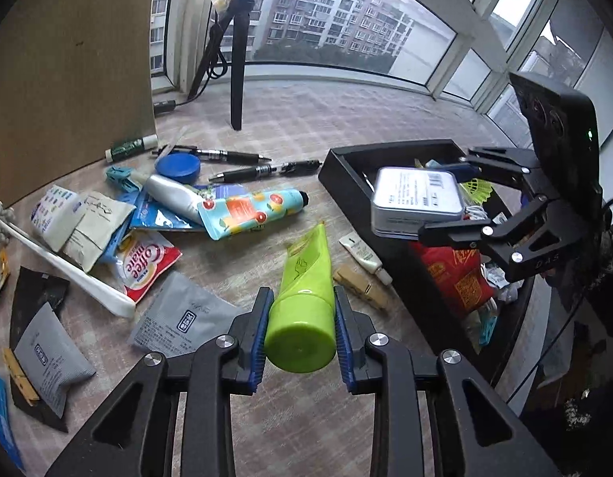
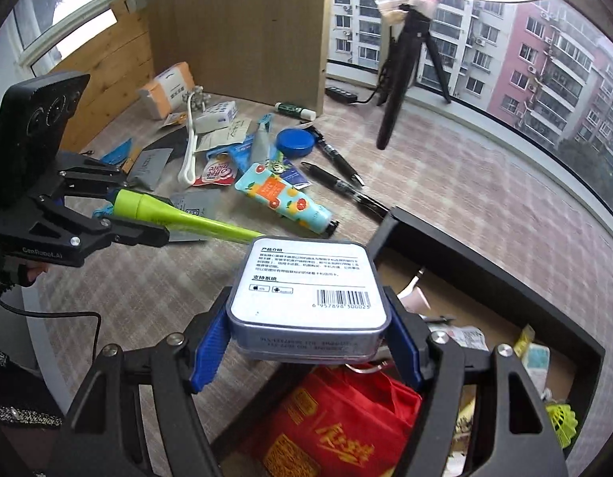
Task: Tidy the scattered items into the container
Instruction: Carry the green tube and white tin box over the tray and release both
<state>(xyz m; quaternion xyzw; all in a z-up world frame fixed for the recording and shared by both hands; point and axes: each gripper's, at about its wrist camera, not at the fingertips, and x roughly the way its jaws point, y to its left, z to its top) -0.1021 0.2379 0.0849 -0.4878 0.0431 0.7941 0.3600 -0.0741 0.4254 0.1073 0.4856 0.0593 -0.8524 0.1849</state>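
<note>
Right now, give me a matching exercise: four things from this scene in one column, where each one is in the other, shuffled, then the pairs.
Things:
1. green tube
2. white tin
3. blue round lid
4. red bag

Places:
A. inside the black container
B. held in the left gripper
C. lying on the table by the pens
D. held in the right gripper, above the container

Pairs: 1-B, 2-D, 3-C, 4-A

A curved wall of windows (image 1: 346, 31) looked onto apartment blocks (image 2: 544, 59); a pale checked surface (image 1: 346, 119) lay below, cardboard panel (image 1: 68, 59) at left.
</note>
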